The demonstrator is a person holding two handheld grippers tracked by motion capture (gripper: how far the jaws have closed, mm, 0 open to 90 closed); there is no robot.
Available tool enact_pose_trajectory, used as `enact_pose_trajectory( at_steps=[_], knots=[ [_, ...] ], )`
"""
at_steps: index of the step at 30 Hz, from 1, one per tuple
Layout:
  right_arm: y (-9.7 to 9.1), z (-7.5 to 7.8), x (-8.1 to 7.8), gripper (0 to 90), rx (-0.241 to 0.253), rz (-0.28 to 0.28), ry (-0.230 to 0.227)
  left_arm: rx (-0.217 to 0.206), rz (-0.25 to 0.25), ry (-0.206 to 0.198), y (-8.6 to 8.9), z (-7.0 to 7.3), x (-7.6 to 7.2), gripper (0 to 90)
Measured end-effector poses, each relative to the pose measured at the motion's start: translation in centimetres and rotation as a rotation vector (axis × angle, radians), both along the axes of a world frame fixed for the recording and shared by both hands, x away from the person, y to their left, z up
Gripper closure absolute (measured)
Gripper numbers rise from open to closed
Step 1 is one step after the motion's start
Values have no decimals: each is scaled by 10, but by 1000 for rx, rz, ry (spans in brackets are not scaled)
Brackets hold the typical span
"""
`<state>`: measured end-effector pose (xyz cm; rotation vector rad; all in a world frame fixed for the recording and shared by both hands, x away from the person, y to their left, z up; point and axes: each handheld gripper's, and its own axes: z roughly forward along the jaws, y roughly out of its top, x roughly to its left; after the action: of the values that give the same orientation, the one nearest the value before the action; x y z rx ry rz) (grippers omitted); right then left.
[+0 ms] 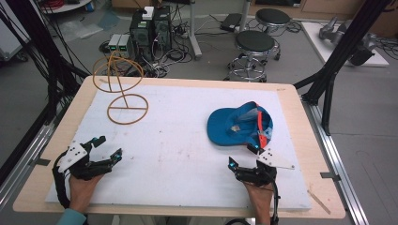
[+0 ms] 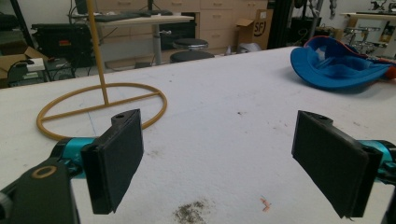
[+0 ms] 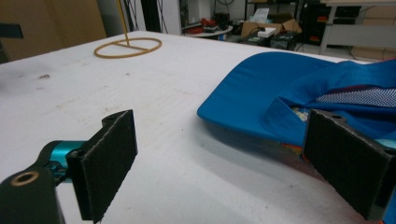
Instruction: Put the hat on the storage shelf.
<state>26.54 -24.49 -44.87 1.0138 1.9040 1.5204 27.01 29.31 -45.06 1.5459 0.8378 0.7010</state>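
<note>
1. A blue cap [image 1: 239, 124] is seen at the centre right of the high view, lying upside down on the white mat [image 1: 187, 154] with its inside turned up and its orange strap toward the right edge.
2. The right gripper [image 1: 245, 157] is placed just below the cap in the high view; its jaws are spread wide and nothing is held between them.
3. In the right gripper view the cap [image 3: 289, 98] is seen at the right of the frame, and 1 jaw is already close beside its rim, but touching cannot be confirmed. It is judged that this gripper is aimed at the cap because the cap is the thing to be picked up.
4. The left gripper [image 1: 109, 149] is kept at the lower left of the high view, well apart from the cap, also released and empty. It is probably held there in waiting, so the way is not blocked.
5. A wire stand [image 1: 124, 93] with a round base is placed at the upper left of the high view; in the left gripper view its base ring [image 2: 100, 109] is seen at the left of the frame. It is judged to be the support where the cap can be put.
</note>
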Motion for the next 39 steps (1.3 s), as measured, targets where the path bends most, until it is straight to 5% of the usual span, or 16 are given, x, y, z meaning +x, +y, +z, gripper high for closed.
enact_pose_trajectory(
  at_steps=[13, 20, 23, 39],
  knots=[
    [-7, 8, 8, 92, 62, -8, 39, -5, 0, 2, 0, 0, 0, 172],
    [-11, 36, 24, 92, -22, -38, 24, 0, 0, 1, 0, 0, 0, 172],
    [-13, 47, 32, 92, -73, -101, -4, -5, 0, 2, 0, 0, 0, 172],
    [-49, 78, 80, 92, -57, -174, 98, 2, -4, -2, 0, 0, 0, 171]
  ],
)
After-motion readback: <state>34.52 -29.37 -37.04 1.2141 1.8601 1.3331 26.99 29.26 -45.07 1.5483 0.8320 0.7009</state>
